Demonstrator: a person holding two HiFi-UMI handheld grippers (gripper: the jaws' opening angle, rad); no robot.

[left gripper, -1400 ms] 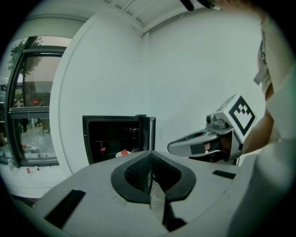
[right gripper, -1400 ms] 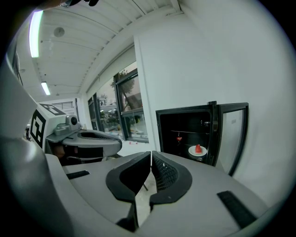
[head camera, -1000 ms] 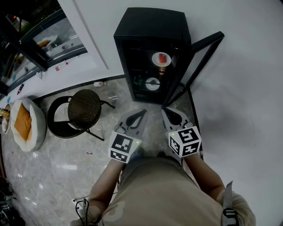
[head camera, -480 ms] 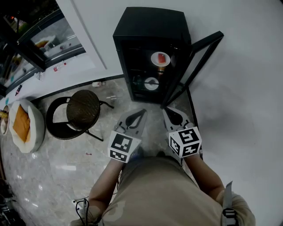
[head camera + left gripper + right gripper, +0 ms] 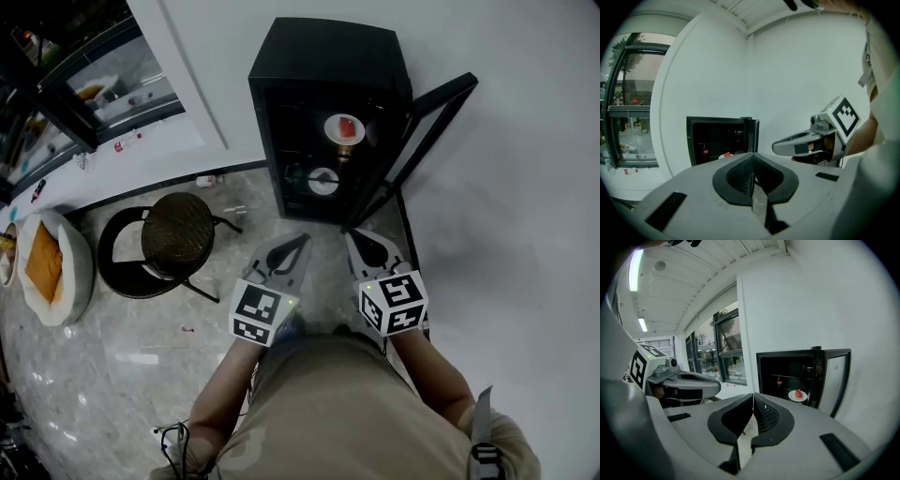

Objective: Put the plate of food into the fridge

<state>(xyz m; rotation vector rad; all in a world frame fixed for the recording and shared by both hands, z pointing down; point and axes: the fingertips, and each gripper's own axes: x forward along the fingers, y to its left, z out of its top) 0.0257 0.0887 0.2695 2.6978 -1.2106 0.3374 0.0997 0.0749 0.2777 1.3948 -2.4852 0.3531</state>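
The small black fridge [image 5: 323,66] stands against the white wall with its glass door [image 5: 424,131] swung open to the right. A white plate with a red piece of food [image 5: 344,127] sits on a shelf inside, and it shows as the plate [image 5: 798,395] in the right gripper view. Another round white item [image 5: 323,180] lies on a lower level. My left gripper [image 5: 302,239] and right gripper [image 5: 354,237] hover side by side in front of the fridge, well short of it. Both are shut with nothing between their jaws.
A round black stool [image 5: 176,228] stands left of the fridge. A white pet bed with an orange cushion [image 5: 47,267] lies at the far left. A glass window wall [image 5: 84,84] runs along the upper left. The person's torso fills the bottom of the head view.
The view has shifted slightly, so the fridge sits a little further right. Both grippers hold their place in front of the body.
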